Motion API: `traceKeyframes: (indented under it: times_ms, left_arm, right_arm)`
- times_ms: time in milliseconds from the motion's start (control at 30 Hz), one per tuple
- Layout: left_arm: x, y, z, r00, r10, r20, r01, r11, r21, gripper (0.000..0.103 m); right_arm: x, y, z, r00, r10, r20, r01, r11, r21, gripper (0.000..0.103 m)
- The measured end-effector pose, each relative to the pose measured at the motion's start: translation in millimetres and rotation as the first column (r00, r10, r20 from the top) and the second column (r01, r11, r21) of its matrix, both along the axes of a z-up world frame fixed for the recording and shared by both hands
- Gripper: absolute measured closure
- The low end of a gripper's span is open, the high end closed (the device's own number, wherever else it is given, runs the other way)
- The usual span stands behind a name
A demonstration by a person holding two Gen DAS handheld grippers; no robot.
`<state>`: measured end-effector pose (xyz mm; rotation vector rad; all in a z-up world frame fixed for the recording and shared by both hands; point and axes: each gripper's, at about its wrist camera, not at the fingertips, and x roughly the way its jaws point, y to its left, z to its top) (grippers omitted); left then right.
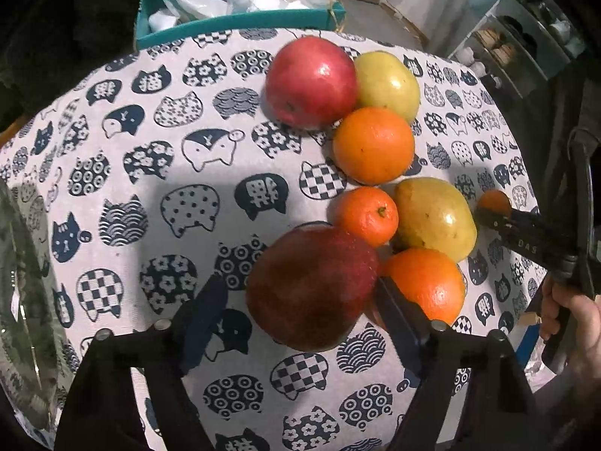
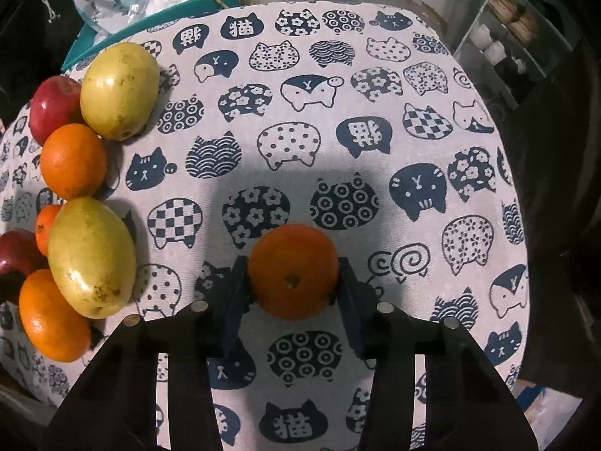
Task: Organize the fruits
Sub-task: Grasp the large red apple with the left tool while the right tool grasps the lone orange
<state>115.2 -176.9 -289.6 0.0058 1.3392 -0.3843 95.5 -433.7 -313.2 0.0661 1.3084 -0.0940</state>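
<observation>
- Right gripper closed on a small orange; both blue pads press its sides, fruit sits on the cat-print tablecloth, apart from the other fruit.
- Left gripper straddles a dark red apple; right finger is wedged between that apple and an orange and looks to touch the apple, left finger stands off it with cloth showing in the gap. Jaws not clamped yet.
- Rest of fruit in a cluster on the cloth: red apple at far end touching a yellow-green fruit, big orange just in front of them, small tangerine beside a second yellow-green fruit.
- Left view also catches the right gripper at the right edge, with a hand on its handle.
- Teal box with plastic bags behind the table; shelf far right.
</observation>
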Motion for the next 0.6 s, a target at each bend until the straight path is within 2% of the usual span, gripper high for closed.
traceKeyframes:
  times_ms: [100, 167, 233, 600]
  left_arm:
    - [-0.4, -3.2, -3.5, 1.000, -0.007, -0.015, 0.007, 1.000, -0.010, 0.032]
    - [-0.8, -4.2, -3.9, 1.000, -0.010, -0.006, 0.010, 1.000, -0.009, 0.034]
    - [-0.8, -3.1, -1.5, 1.000, -0.005, 0.007, 0.005, 1.000, -0.010, 0.040]
    - [-10.5, 6.6, 8.3, 0.997, -0.002, 0.076, -0.002, 0.999, 0.050, 0.041]
  right_arm:
    - [0.3, 0.3, 1.0, 1.000, 0.002, 0.005, -0.002, 1.000, -0.009, 0.059]
    - [-0.1, -0.1, 2.4, 1.000, -0.009, 0.009, 0.009, 1.000, -0.001, 0.060]
    - [-2.6, 4.1, 5.8, 1.000, -0.013, 0.021, 0.013, 1.000, 0.001, 0.060]
    - [-11.6, 22.2, 38.8, 0.994, 0.028, 0.106, -0.029, 1.000, 0.006, 0.060]
